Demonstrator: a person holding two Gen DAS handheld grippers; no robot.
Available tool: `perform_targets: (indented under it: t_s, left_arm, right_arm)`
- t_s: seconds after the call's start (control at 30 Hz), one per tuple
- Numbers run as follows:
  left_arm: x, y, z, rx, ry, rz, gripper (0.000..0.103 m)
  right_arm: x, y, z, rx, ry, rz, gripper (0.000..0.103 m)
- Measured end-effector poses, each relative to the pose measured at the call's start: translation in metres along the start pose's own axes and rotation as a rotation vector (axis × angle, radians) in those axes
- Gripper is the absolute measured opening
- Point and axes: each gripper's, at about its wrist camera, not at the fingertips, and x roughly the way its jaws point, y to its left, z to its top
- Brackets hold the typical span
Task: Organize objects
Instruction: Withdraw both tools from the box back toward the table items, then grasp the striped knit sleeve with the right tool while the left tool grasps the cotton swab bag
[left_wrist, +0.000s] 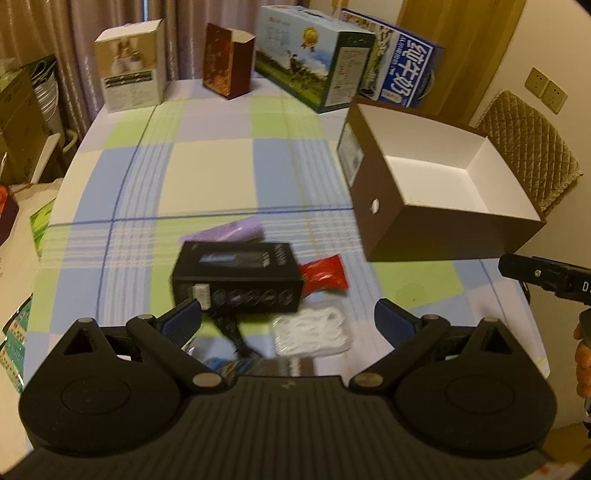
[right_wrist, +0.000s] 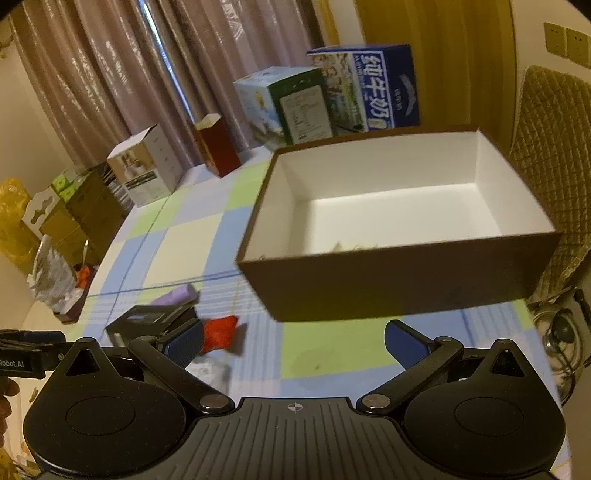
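Note:
A brown open box (left_wrist: 384, 221) with a white inside (right_wrist: 388, 206) sits at the table's right; small pale bits lie at its near inner edge. Left of it lies a cluster: a black carton (left_wrist: 236, 280), a purple packet (left_wrist: 229, 230), a red packet (left_wrist: 325, 275), a white bagged item (left_wrist: 314, 332) and a dark cable (left_wrist: 229, 328). My left gripper (left_wrist: 290, 321) is open just in front of the black carton, its left finger (left_wrist: 183, 323) close to the carton's corner. My right gripper (right_wrist: 295, 341) is open above the tablecloth before the brown box, holding nothing.
Along the far edge of the checked tablecloth (left_wrist: 207, 162) stand a white carton (left_wrist: 129, 66), a dark red box (left_wrist: 229, 61), a green-and-blue box (left_wrist: 314, 59) and a blue milk carton (left_wrist: 402, 70). A quilted chair (left_wrist: 528, 147) is at right; cartons are stacked at left.

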Motion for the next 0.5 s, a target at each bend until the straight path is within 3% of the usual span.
perform_targets:
  t_s: [0.5]
  left_arm:
    - [-0.016, 0.085, -0.045, -0.102, 0.058, 0.108, 0.098]
  right_arm:
    - [0.047, 0.085, -0.051, -0.123, 0.157, 0.151, 0.101]
